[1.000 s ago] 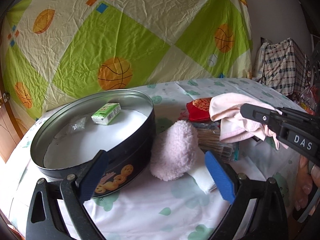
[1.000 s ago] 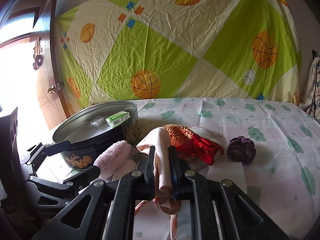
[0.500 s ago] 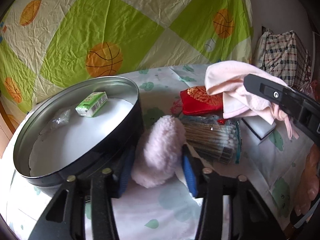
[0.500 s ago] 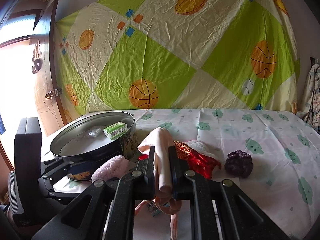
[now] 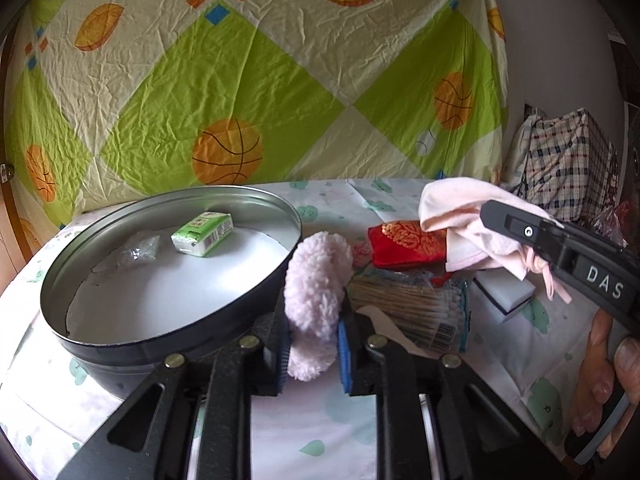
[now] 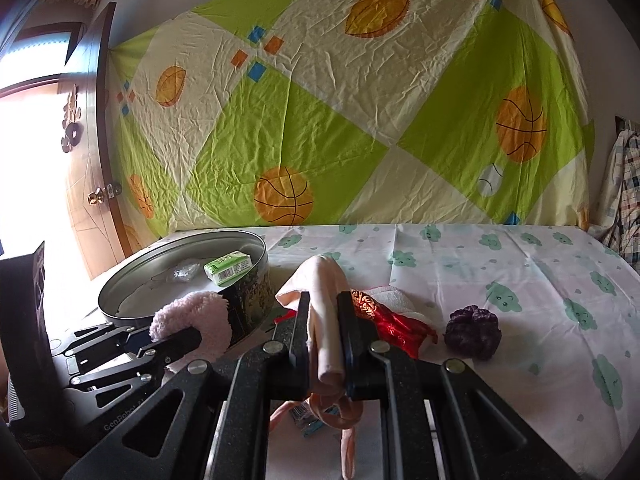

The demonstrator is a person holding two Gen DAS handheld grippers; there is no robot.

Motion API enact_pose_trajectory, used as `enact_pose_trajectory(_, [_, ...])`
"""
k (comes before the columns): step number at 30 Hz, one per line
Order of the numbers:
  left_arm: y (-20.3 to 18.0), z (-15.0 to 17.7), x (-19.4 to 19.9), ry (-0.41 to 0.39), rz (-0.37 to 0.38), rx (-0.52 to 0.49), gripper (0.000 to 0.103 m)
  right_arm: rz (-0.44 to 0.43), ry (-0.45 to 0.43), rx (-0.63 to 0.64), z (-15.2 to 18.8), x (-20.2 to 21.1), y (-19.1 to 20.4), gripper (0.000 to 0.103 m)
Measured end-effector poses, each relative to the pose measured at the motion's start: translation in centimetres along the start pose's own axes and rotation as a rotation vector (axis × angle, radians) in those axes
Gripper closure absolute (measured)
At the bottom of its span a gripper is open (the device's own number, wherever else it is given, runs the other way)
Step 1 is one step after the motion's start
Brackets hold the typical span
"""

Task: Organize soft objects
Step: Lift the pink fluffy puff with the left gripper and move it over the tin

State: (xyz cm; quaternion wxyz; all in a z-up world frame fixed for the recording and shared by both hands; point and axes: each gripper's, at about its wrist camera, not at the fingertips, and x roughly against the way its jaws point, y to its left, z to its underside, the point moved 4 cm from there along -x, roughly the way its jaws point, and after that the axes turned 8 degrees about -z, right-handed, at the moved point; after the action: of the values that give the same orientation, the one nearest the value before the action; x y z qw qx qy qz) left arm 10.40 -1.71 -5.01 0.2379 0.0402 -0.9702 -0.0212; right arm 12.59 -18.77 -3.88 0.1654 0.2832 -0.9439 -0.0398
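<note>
The left gripper [image 5: 313, 334], its jaws just drawn in, clenches a fluffy pink puff [image 5: 316, 300] just beside the round metal tin [image 5: 96, 240] on a bed sheet printed with green clouds [image 6: 520, 276]. To the right of the tin, the right gripper [image 6: 323, 334] is clamped on a pale pink cloth [image 6: 326, 320], lifted above a red brocade pouch [image 5: 404, 242]. Inside the tin lies a green tissue pack [image 5: 202, 233]. A basketball-print sheet [image 6: 340, 100] hangs behind. Only the left view shows the cotton swab packet [image 5: 408, 308] and white sponge [image 5: 506, 292]; only the right view shows a purple scrunchie [image 6: 474, 331] and a wooden door [image 6: 86, 160].
</note>
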Motion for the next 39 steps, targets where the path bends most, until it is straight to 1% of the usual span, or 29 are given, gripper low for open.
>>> enact_pose_trajectory(6, [0.8, -0.2, 0.6, -0.045, -0.008, 0.036, 0.085, 0.004, -0.009, -0.020, -0.1, 0.1, -0.4, 0.090])
enact_pose_trajectory(15, [1.5, -0.2, 1.8, -0.113, -0.034, 0.077, 0.085, 0.018, -0.040, -0.008, -0.1, 0.7, -0.1, 0.090])
enact_pose_trajectory(19, [2.1, -0.2, 2.3, -0.147, -0.031, 0.105, 0.085, 0.018, -0.044, -0.013, -0.1, 0.8, -0.3, 0.090])
enact_pose_trajectory(29, [1.9, -0.2, 3.3, -0.206, -0.039, 0.092, 0.085, 0.026, -0.068, 0.000, -0.2, 1.4, 0.0, 0.090])
enact_pose_trajectory(33, [1.8, -0.3, 3.3, -0.201, -0.034, 0.088, 0.085, 0.026, -0.087, 0.008, -0.3, 1.7, 0.2, 0.090])
enact_pose_trajectory(39, [2.2, -0.7, 1.9, -0.135, -0.005, 0.125, 0.085, 0.036, -0.097, 0.032, -0.3, 1.8, 0.6, 0.090])
